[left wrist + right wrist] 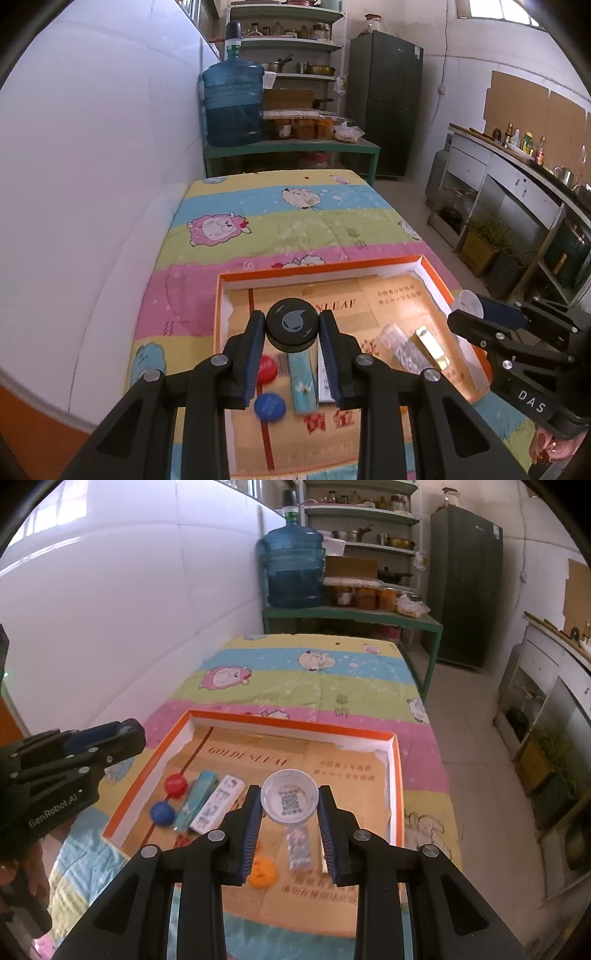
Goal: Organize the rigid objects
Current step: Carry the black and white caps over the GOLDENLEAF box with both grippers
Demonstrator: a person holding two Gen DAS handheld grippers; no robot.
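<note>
Above the near half of the orange-rimmed tray, the left hand-held gripper clamps a round black cap between its blue pads, and the right hand-held gripper clamps a clear cap with a printed code inside it. Both caps hang over the tray floor, not resting on it.

On the tray floor lie an orange cap, a silvery patterned strip and a gold bar toward the tray's right side. Toward its left side lie a blue cap, a red cap, a teal packet and a white packet, side by side.

The tray sits on a striped cartoon-sheep cloth. Beyond the tray's far rim a large blue water jug stands on a green bench, with shelves and a dark refrigerator behind.
</note>
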